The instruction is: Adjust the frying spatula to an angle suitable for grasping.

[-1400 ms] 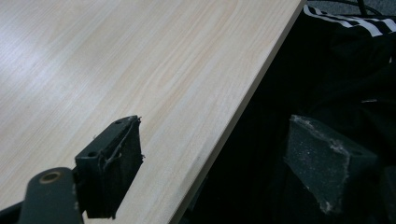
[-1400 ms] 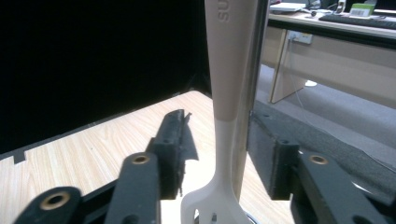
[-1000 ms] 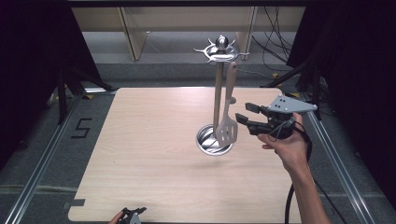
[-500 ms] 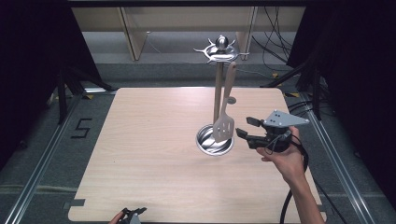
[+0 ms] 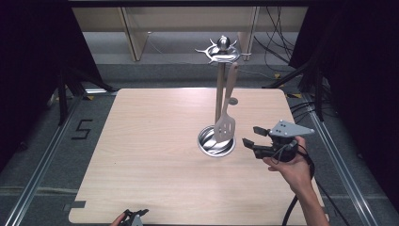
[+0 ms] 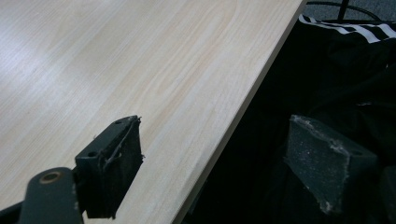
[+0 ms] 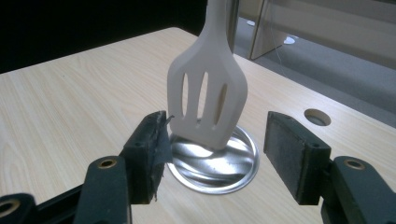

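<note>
A metal utensil stand [image 5: 219, 89] rises from a round shiny base [image 5: 215, 142] right of the table's middle. A white slotted spatula [image 5: 225, 126] hangs from its hooked top [image 5: 221, 49], blade just over the base. My right gripper [image 5: 251, 135] is low, just right of the base, pointing at the blade. Its jaws have just been opening and stand open with nothing between the pads. In the right gripper view the spatula [image 7: 208, 100] hangs ahead of the right gripper [image 7: 217, 137], over the base [image 7: 215, 163]. My left gripper [image 6: 219, 156] is open and empty over the table's near edge [image 6: 224, 135].
The pale wooden table [image 5: 155, 141] has a small round hole [image 5: 233, 100] behind the stand. Metal rails [image 5: 47, 155] run along both sides, with cables [image 5: 277, 52] and a shelf unit beyond. Dark clothing with white stripes [image 6: 345, 28] lies past the near edge.
My right gripper has sunk toward the table beside the stand's base, and its jaws stand wider. The spatula still hangs on the stand. The left gripper has kept still.
</note>
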Demonstrator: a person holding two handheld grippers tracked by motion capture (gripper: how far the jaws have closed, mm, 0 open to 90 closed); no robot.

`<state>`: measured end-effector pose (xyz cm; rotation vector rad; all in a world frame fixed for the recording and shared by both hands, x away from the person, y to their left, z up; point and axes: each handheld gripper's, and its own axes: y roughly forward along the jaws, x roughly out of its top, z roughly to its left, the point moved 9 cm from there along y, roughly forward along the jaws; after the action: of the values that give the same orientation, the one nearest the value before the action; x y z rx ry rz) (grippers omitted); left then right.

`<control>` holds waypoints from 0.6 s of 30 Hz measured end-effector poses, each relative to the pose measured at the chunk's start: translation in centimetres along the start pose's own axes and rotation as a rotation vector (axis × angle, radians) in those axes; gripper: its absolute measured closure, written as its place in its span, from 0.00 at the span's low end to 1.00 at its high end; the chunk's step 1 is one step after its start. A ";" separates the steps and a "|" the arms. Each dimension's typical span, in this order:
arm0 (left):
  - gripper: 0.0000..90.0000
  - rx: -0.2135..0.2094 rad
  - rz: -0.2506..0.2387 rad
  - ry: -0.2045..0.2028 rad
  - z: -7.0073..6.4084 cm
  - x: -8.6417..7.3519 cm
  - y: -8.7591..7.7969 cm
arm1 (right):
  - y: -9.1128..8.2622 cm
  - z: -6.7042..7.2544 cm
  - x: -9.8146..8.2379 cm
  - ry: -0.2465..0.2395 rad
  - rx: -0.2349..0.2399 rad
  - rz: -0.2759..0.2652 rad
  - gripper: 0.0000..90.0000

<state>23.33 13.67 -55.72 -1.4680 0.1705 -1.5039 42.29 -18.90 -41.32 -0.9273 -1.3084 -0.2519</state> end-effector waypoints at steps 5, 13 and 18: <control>0.20 0.005 0.006 -0.012 0.2 -0.1 0.1 | 0.1 0.0 -0.7 0.006 0.001 0.003 0.44; 0.20 0.013 0.009 -0.015 0.4 -0.2 0.0 | 0.3 0.4 -1.8 0.011 0.026 0.036 0.40; 0.20 -0.009 -0.002 -0.024 0.1 -0.1 0.2 | 0.3 0.5 -2.8 0.019 0.027 0.062 0.39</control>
<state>23.46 13.72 -55.87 -1.4933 0.1624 -1.4880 41.31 -19.27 -43.98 -0.9392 -1.2607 -0.1944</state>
